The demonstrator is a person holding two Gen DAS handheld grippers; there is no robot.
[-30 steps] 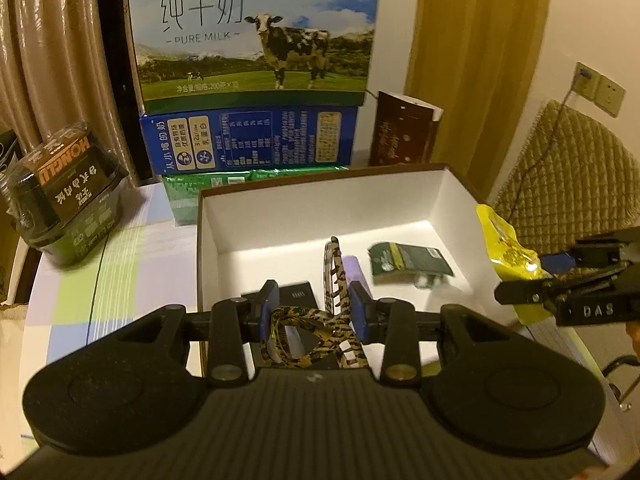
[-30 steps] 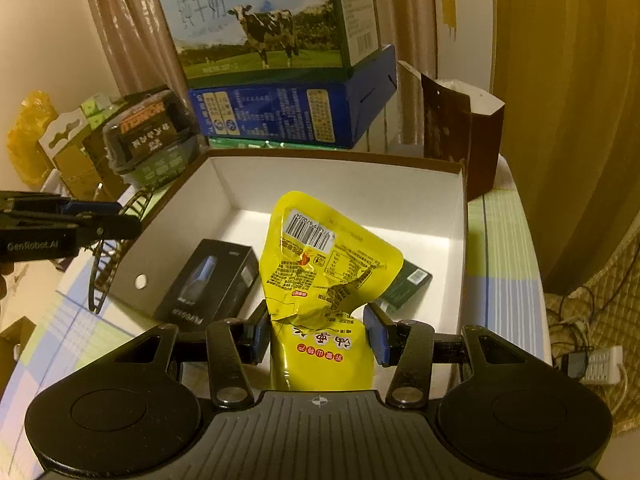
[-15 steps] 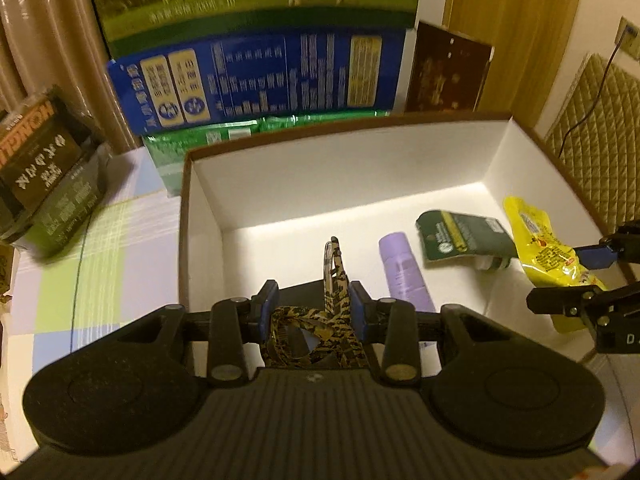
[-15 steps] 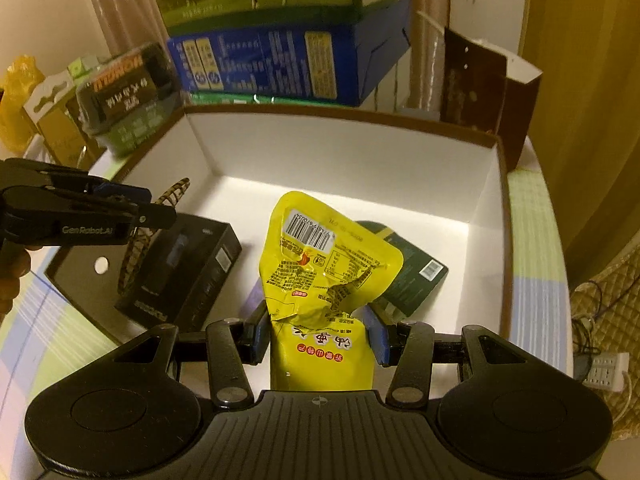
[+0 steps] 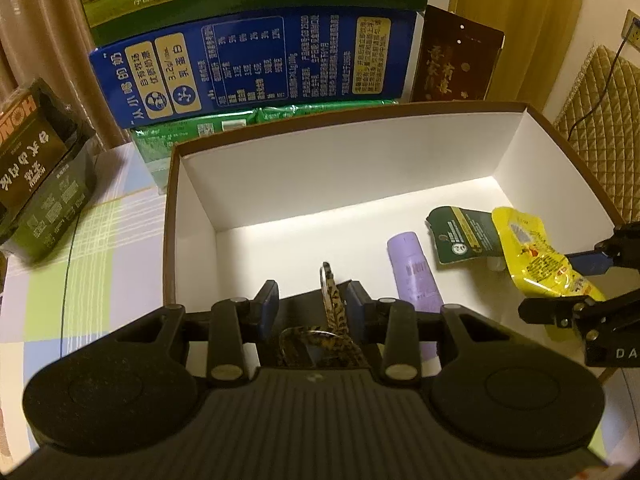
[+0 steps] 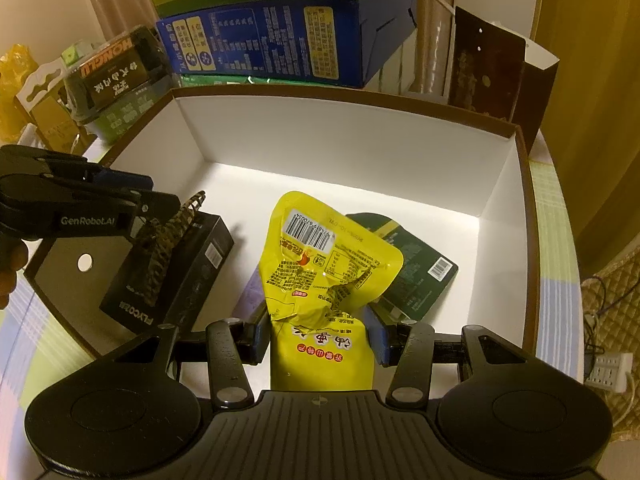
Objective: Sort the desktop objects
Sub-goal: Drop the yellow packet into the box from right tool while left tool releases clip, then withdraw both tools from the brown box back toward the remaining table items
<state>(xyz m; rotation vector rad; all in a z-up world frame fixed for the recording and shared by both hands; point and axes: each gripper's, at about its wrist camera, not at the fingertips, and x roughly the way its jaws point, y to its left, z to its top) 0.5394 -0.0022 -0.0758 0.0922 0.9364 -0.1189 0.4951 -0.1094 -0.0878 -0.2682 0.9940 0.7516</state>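
Observation:
A white-lined brown box (image 5: 360, 168) (image 6: 344, 148) holds a black carton (image 6: 180, 276), a purple tube (image 5: 414, 272) and a dark green packet (image 5: 456, 236) (image 6: 416, 272). My left gripper (image 5: 313, 306) is shut on a leopard-print hair clip (image 5: 332, 308) over the box's near left part, above the black carton; it also shows in the right wrist view (image 6: 152, 208) with the clip (image 6: 168, 248). My right gripper (image 6: 318, 334) is shut on a yellow snack pouch (image 6: 324, 272) over the box's right side; the pouch also shows in the left wrist view (image 5: 536, 256).
Stacked milk cartons (image 5: 256, 64) stand behind the box, with a green pack (image 5: 248, 120) under them. A dark brown gift bag (image 5: 456, 60) is at the back right. A black-and-green package (image 5: 36, 176) lies to the left on the checked tablecloth (image 5: 80, 280).
Both grippers have moved forward and down over the box with their loads. The clip and the pouch now hang lower, inside the box walls.

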